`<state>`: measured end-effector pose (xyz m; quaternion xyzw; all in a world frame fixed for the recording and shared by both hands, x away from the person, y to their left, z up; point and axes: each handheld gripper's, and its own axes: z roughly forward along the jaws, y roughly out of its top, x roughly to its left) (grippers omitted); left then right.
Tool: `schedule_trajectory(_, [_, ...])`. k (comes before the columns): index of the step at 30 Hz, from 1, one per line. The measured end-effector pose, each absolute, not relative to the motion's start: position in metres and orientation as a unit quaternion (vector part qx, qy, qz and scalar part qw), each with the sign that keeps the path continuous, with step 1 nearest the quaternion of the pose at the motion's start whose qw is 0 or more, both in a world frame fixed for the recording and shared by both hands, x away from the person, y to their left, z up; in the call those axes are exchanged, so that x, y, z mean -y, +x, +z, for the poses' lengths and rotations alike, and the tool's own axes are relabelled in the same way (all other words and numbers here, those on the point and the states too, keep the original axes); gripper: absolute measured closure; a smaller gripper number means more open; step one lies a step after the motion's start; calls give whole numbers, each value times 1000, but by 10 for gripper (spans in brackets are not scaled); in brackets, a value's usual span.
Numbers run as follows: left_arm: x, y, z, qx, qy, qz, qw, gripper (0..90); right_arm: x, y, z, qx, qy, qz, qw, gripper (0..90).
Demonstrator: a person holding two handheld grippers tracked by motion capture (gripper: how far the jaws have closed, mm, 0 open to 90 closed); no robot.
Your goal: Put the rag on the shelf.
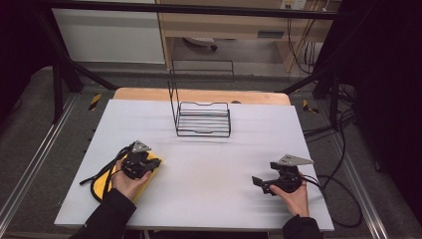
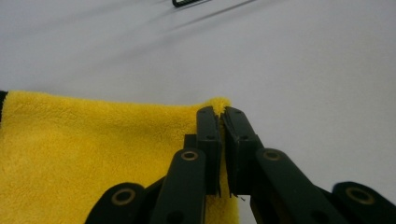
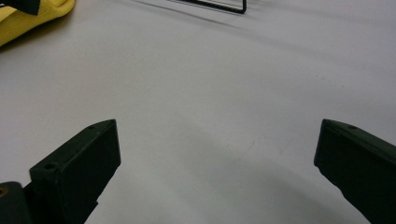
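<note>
Pinching the cloth's (image 2: 93,154) corner at lower left, the left gripper (image 2: 222,114) readies a lift, while the right gripper (image 3: 217,154) gapes empty at lower right.

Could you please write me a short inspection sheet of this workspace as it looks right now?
Surface: white tabletop, wooden strip along its far edge.
Job's things: yellow cloth lying flat at the near left.
Clutter: black wire rack at the far middle, apart from the cloth.
Grippers: left gripper shut on the cloth's corner; right gripper open above bare table.
Cables: one trails from each gripper; more hang at the right.
Surroundings: dark frame, grey floor, wooden desk behind.
</note>
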<state>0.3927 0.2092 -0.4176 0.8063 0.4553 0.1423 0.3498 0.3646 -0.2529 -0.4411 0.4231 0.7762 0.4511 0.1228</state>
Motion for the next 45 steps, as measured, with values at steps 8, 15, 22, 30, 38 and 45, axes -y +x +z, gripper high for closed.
schedule_trajectory(8, [-183, 396, -418, -448, 808, 135, 359, 850, 253, 365, -441, -777, 423, 450, 122, 11])
schedule_trajectory(15, [-177, 405, -430, -435, 818, 122, 355, 804, 252, 364, -441, -780, 422, 447, 121, 12])
schedule_trajectory(22, [-213, 395, -402, -401, 823, 145, 376, 505, 250, 363, -441, -777, 422, 450, 124, 13])
schedule_trajectory(30, [-304, 387, -404, -448, 805, 167, 352, 376, 234, 365, -438, -777, 422, 452, 120, 11])
schedule_trajectory(38, [-339, 386, -428, -470, 806, 150, 327, 470, 190, 372, -429, -782, 410, 454, 121, 10])
schedule_trajectory(45, [-343, 388, -437, -467, 811, 136, 327, 549, 131, 380, -421, -794, 391, 449, 121, 29])
